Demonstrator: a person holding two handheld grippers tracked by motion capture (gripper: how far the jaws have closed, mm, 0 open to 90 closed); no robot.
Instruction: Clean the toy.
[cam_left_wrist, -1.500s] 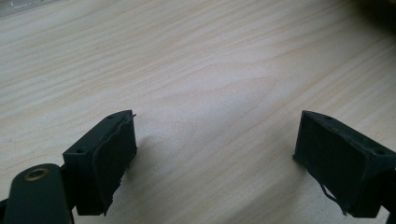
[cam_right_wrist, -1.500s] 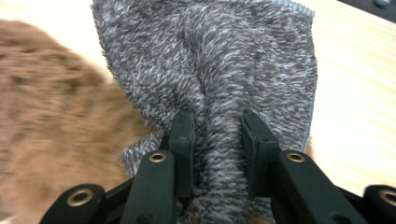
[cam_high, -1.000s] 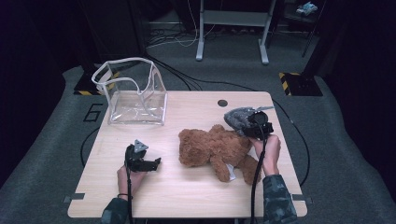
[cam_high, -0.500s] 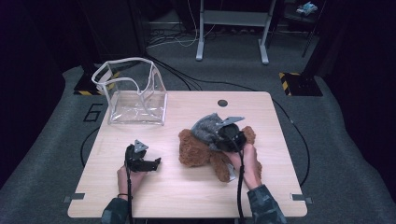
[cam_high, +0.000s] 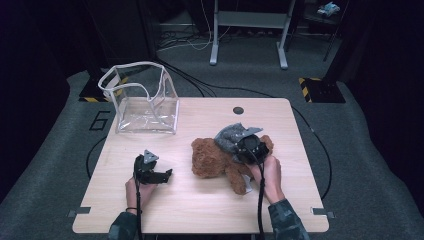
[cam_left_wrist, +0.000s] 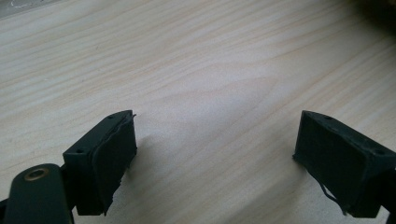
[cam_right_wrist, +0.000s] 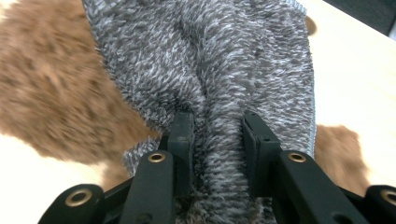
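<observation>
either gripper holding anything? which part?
Right gripper is shut on the grey fuzzy knit cloth, pinching a raised fold of it above the brown plush teddy bear. Left gripper is open, holding nothing.

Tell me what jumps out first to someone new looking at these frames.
The brown teddy bear lying at the table's middle, with the right gripper shut on a fold of grey fuzzy cloth draped over it. Next, the clear plastic bag standing open at the table's far left corner. The left gripper sits low over bare wooden table with its jaws wide apart, holding nothing.
</observation>
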